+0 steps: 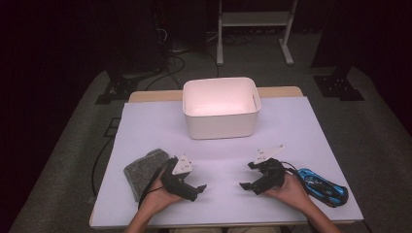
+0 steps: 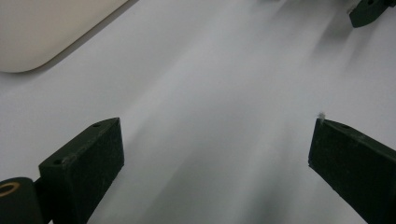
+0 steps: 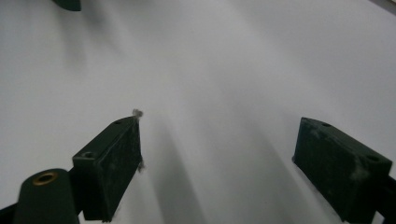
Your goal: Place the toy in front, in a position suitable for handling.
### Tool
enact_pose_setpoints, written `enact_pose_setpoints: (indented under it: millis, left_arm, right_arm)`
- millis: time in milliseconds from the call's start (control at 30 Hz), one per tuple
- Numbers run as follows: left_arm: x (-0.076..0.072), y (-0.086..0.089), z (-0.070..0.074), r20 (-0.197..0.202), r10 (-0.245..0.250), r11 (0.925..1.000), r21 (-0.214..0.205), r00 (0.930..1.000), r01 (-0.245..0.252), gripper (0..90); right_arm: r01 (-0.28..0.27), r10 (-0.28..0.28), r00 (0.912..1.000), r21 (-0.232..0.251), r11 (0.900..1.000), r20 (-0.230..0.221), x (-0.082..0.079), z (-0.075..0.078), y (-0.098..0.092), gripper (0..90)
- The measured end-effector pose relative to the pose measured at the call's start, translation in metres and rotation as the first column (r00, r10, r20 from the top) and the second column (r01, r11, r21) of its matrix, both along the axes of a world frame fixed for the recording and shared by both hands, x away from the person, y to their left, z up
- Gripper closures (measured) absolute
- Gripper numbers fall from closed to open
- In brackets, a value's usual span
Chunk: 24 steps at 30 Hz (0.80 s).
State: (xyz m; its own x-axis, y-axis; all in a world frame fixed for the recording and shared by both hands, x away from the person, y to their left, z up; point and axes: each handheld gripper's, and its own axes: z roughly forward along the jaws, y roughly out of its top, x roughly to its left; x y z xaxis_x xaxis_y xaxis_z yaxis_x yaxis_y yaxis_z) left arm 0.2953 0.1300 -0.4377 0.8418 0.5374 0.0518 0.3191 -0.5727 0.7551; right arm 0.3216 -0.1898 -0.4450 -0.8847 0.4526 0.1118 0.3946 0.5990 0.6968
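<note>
Nearest the person, both hands rest at the front edge of the white surface point(image 1: 291, 126): the left gripper point(image 1: 197, 190) and the right gripper point(image 1: 246, 175) point inward at each other across bare sheet, each with its fingers point(image 2: 84, 163) spread wide and nothing between them, as the fingers point(image 3: 109, 163) in the right gripper view also show. Just outside the left hand lies a folded grey cloth point(image 1: 141, 170), and just outside the right hand a blue toy car point(image 1: 323, 187), neither touched. Farther back, at the middle of the surface, stands an empty white bin point(image 1: 221, 124), well apart from both grippers.
</note>
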Motion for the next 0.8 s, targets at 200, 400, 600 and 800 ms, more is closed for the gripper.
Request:
enact_pose_setpoints:
  millis: [200, 400, 600, 800]
  left_arm:
    - [0.0, 0.003, -0.002, 0.008, -0.001, 1.0, -0.002, 1.0, 0.001, 3.0]
    - [-0.002, 0.006, -0.001, 0.009, 0.004, 0.9999, -0.014, 0.9999, -0.004, 2.9]
    - [-0.001, 0.008, -0.004, 0.01, 0.005, 0.9999, 0.009, 0.9999, -0.005, 2.9]
    - [-0.002, 0.01, -0.003, 0.014, 0.005, 0.9999, 0.012, 0.9999, -0.005, 3.0]
  right_arm:
    - [-0.024, 0.024, 0.9997, -0.017, 0.9996, -0.007, 0.0, 0.023, -0.016, 13.5]
    - [-0.007, 0.008, 0.9999, -0.053, 0.9986, 0.013, 0.001, 0.05, -0.04, 13.5]
    - [0.032, -0.031, 0.9994, -0.068, 0.9972, 0.018, -0.004, 0.065, -0.066, 13.5]
    - [0.076, -0.075, 0.9971, -0.08, 0.9939, 0.009, -0.01, 0.07, -0.095, 13.5]
